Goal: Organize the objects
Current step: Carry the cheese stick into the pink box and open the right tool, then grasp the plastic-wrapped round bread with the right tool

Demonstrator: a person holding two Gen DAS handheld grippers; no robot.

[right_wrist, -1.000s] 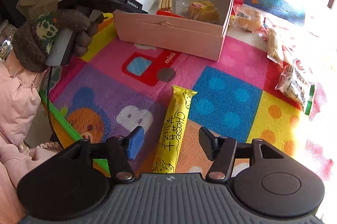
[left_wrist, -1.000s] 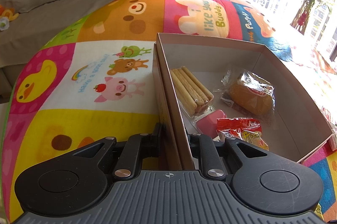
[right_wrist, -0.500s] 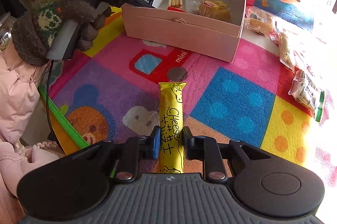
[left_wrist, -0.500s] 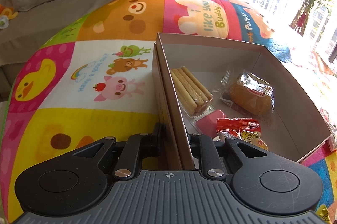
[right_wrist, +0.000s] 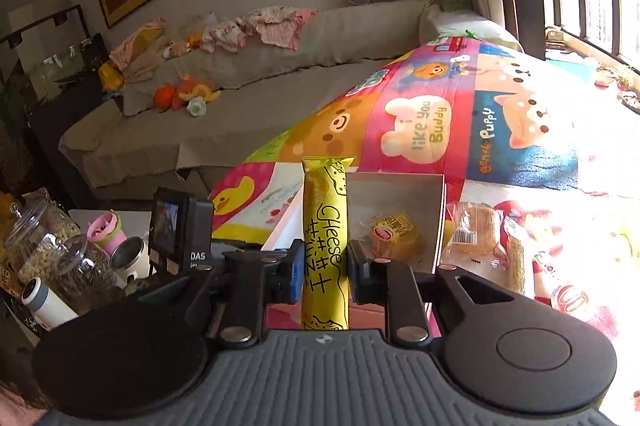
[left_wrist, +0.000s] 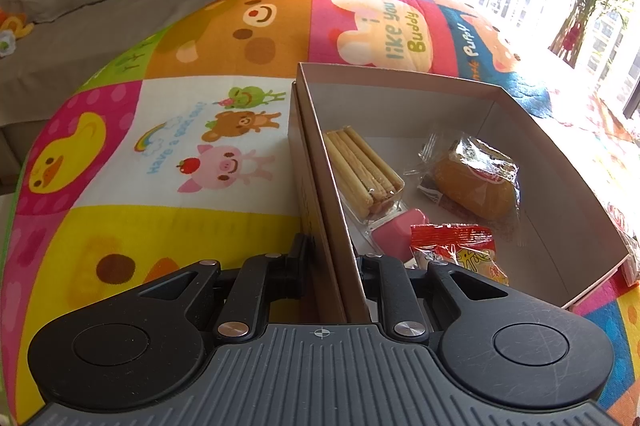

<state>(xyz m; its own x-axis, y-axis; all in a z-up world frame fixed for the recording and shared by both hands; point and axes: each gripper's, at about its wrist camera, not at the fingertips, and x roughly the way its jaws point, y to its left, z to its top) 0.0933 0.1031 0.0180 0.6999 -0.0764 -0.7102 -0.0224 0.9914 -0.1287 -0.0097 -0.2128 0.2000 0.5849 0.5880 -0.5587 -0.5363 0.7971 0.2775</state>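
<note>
My left gripper point(left_wrist: 332, 258) is shut on the near left wall of an open cardboard box point(left_wrist: 316, 161) on the colourful play mat. Inside lie a pack of biscuit sticks point(left_wrist: 362, 171), a wrapped orange cake point(left_wrist: 474, 181), a pink packet point(left_wrist: 396, 232) and a red snack packet point(left_wrist: 456, 246). My right gripper point(right_wrist: 322, 268) is shut on a yellow "Cheese" stick packet point(right_wrist: 326, 226) and holds it upright in the air, in front of the box point(right_wrist: 400, 193). The left gripper's handle and screen point(right_wrist: 176, 226) show at the left of the right wrist view.
Several wrapped snacks point(right_wrist: 480, 230) lie on the mat right of the box. A grey sofa point(right_wrist: 240, 93) with clothes and toys runs behind the mat. Glass jars point(right_wrist: 52, 254) and cups point(right_wrist: 128, 258) stand on a low table at the left. Windows are at the right.
My right gripper closed on the yellow cheese packet, then lifted it off the mat and tilted up towards the box. The left gripper stayed clamped on the box wall.
</note>
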